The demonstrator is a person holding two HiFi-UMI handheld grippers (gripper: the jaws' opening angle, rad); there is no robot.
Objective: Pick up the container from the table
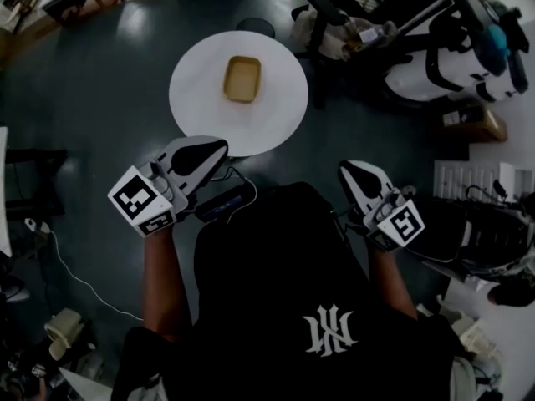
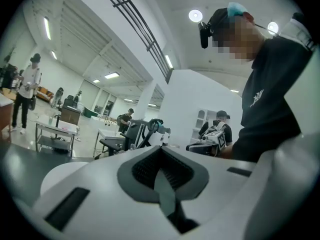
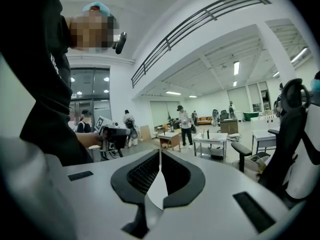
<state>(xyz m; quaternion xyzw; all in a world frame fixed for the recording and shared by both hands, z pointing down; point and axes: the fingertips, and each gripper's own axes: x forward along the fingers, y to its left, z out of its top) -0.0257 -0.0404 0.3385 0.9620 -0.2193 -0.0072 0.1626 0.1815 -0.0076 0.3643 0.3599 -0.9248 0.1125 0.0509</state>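
Both of your tongs are pressed together with nothing between them. On the left tongs and the right tongs alike, the dark ribbed pads meet in that gripper's own view, so one pair has to open before it can take anything.

The tan, shallow, round-cornered rectangular container sits alone near the middle of the round white tabletop. It is ahead of both tongs and nearer the left tongs, whose tip overlaps the tabletop's near edge in the head view.

The container looks empty, thin-walled and light (moulded pulp or thin plastic, I can't tell which). Expect it to flex under a hard squeeze and to skid if you nudge it sideways. Take it by one wall at the rim, probably the short wall facing you, with one pad inside and one outside, and close gently.

Nothing stands between the tongs and the container. To the right of the right tongs are a white-and-black machine and a brown cardboard box. A thin white cable trails on the dark floor to the left of the left tongs. None of these looks likely to block your reach.
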